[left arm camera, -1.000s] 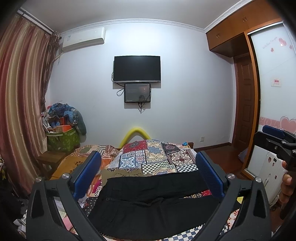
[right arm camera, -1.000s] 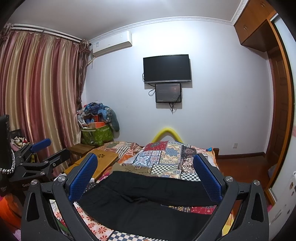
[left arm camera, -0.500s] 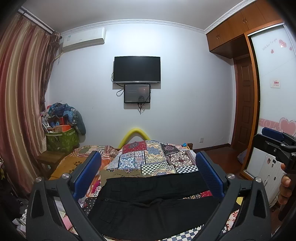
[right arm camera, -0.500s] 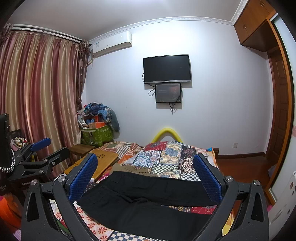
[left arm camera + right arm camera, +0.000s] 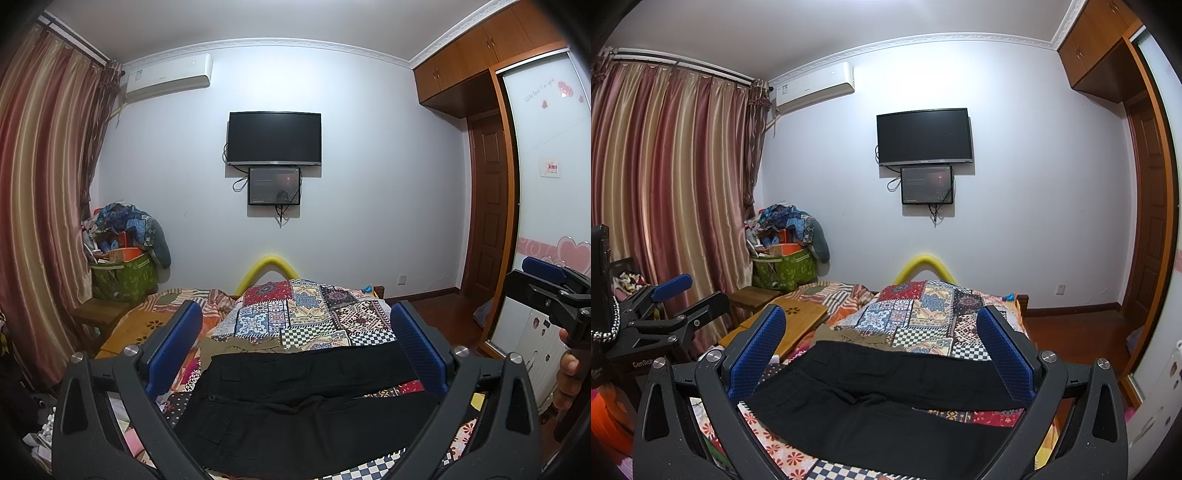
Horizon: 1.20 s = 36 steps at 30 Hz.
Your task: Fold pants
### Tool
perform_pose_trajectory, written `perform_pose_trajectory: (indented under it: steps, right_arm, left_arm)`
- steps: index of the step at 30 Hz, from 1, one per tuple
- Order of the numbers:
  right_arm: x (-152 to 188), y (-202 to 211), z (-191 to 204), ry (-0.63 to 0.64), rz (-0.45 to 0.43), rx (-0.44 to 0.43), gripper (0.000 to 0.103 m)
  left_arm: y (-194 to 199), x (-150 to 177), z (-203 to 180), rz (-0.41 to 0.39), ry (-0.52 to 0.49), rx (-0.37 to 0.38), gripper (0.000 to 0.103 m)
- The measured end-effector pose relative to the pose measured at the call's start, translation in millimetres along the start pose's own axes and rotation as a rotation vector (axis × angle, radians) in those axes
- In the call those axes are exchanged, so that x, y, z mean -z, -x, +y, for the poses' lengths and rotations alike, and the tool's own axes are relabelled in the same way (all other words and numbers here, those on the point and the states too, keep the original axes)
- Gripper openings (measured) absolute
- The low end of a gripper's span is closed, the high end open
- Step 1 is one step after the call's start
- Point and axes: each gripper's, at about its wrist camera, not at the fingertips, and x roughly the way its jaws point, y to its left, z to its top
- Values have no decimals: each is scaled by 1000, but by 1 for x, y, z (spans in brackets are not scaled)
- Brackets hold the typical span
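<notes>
Fingers [image 5: 173, 347] still spread above pants [image 5: 303, 398]

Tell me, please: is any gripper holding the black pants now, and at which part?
Nothing is held. The left gripper and the right gripper are both open above the black pants, which lie spread on the bed.

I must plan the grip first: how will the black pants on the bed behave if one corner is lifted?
The black pants probably flop and drape: they lie flat with soft creases. Likely not slippery, since the cloth looks matte. One leg may trail behind, as both spread apart on the patterned bedspread.
</notes>
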Motion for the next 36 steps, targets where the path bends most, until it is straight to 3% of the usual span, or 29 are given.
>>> perform_pose_trajectory:
  steps: [24, 30, 36]
  right_arm:
    - [3, -4, -4, -3, 11, 8, 103]
    - [14, -21, -18, 6, 41, 33, 103]
    - [32, -56, -47, 31, 109, 95, 103]
  left_arm:
    - [-5, -1, -1, 11, 13, -12, 103]
    - [-31, 2, 6, 52, 10, -13, 103]
    - [-86, 16, 27, 138, 29, -38, 103]
